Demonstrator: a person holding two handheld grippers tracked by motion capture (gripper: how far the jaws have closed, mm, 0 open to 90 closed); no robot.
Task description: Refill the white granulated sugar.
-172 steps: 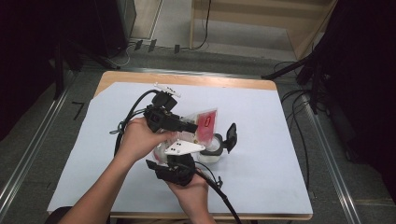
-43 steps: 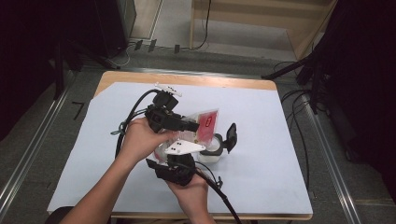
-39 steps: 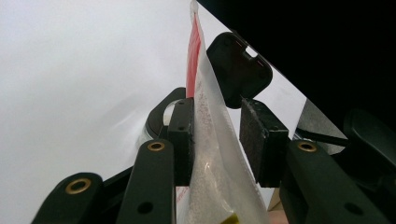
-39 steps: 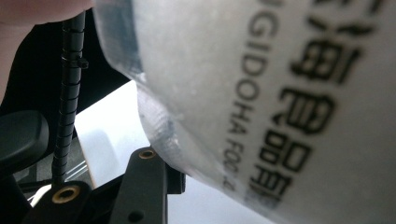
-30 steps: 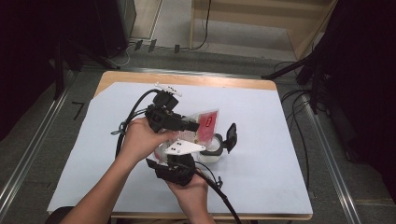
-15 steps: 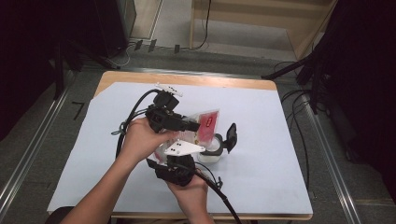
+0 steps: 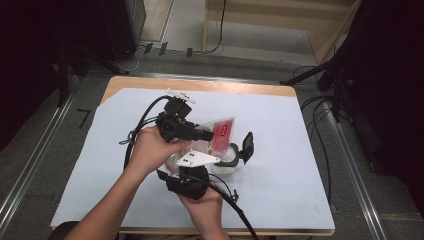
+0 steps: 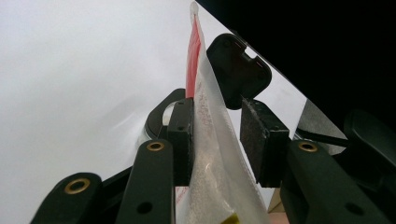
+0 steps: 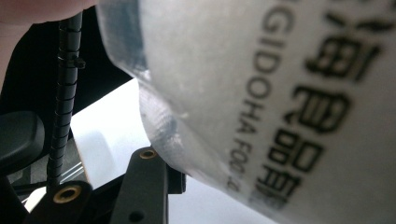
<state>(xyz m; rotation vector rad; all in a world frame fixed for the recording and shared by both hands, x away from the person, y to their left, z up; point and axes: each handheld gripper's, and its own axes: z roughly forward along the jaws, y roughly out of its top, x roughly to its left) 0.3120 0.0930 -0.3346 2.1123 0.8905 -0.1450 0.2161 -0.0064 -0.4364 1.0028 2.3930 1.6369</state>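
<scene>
A clear plastic pouch (image 7: 222,131) with a red label and pale grains inside hangs tilted over a white jar (image 7: 226,166). The jar's black flip lid (image 7: 247,146) stands open. My left gripper (image 7: 207,135) comes in from the left and is shut on the pouch's middle. In the left gripper view the pouch (image 8: 210,140) sits between the pads (image 8: 181,135), with the lid (image 8: 238,65) beyond. My right gripper (image 7: 199,156) reaches up from below, shut on the pouch's lower end. In the right gripper view the printed pouch (image 9: 261,93) hides one jaw.
A white sheet (image 7: 300,150) covers the wooden table (image 7: 200,85). Black cables (image 7: 142,117) loop off the left gripper at the left, and another cable (image 7: 240,212) trails toward the front edge. Dark stands and floor cables lie beyond the table's right side.
</scene>
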